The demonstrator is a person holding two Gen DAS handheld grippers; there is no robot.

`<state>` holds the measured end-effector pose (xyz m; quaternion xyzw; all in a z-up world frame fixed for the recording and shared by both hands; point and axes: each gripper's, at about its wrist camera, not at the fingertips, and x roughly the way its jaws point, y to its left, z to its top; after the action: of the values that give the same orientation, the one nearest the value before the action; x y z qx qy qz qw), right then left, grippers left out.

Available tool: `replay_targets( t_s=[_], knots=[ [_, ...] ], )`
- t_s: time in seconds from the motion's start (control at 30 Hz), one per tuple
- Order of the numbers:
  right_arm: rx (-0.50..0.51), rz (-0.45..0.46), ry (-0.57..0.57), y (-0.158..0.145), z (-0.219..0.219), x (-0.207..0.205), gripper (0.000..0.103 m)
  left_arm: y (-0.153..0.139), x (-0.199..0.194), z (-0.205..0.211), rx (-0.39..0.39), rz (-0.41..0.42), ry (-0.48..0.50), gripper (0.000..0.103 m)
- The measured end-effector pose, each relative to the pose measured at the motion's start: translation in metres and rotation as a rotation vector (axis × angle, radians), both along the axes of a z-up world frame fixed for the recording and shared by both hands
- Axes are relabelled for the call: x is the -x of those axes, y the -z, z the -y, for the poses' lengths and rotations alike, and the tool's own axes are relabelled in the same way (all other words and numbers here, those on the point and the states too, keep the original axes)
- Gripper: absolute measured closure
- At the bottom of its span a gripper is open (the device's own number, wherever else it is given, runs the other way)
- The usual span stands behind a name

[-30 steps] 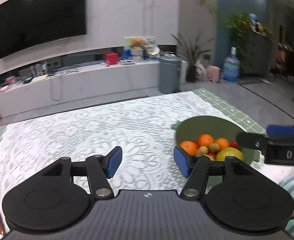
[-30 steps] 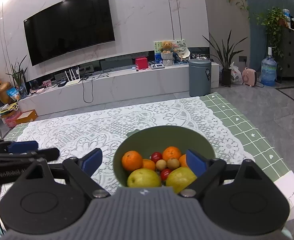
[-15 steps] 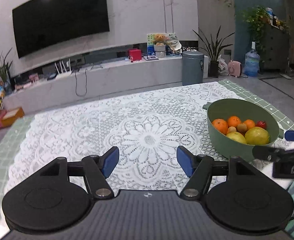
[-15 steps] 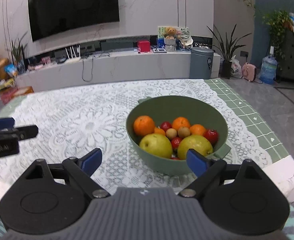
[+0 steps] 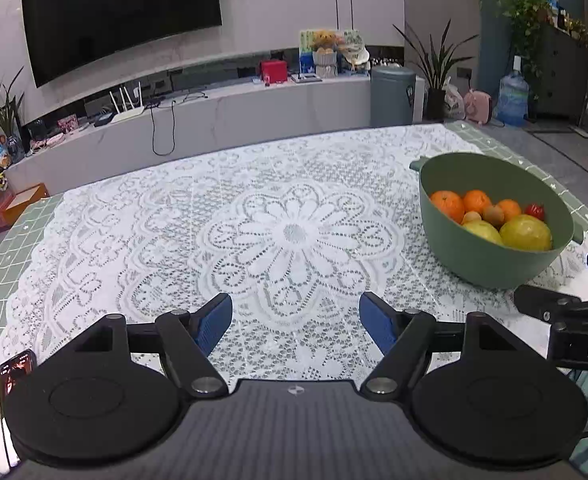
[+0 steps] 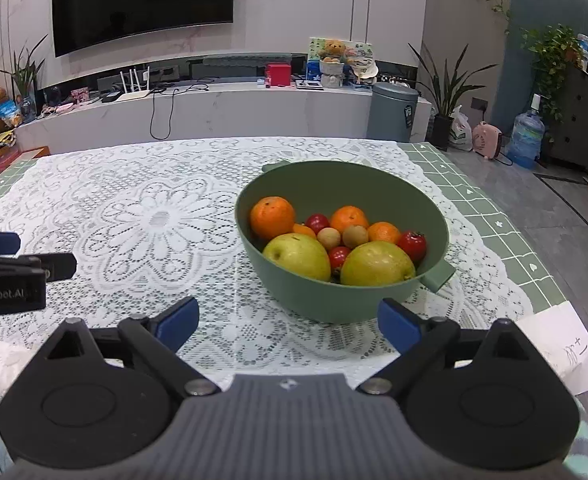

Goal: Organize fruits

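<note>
- Left gripper (image 5: pixel 295 322) and right gripper (image 6: pixel 288 324): jaws opening, nothing between them
- Fruits piled in green bowl (image 6: pixel 425 208) on lace cloth (image 6: pixel 134 220)
- Risk: round fruit (image 6: pixel 296 257) may roll from pads; bowl may slide

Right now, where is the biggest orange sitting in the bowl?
In the right wrist view, the biggest orange sits at the left side of the green bowl, just behind the left yellow-green apple.
</note>
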<state>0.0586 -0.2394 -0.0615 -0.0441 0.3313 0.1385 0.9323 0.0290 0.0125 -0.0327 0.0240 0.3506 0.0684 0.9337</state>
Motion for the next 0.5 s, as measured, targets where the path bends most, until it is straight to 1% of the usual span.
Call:
replay_targets(
  t_s=[0.3, 0.5],
  knots=[
    [-0.011, -0.014, 0.013, 0.0045, 0.0034, -0.0024, 0.009, 0.0061, -0.0036, 0.0088, -0.027, -0.034, 0.019, 0.017],
    [-0.011, -0.013, 0.011, 0.0034, 0.0029, -0.0021, 0.009, 0.005, -0.0039, 0.0086, -0.029, -0.032, 0.018, 0.017]
  ],
)
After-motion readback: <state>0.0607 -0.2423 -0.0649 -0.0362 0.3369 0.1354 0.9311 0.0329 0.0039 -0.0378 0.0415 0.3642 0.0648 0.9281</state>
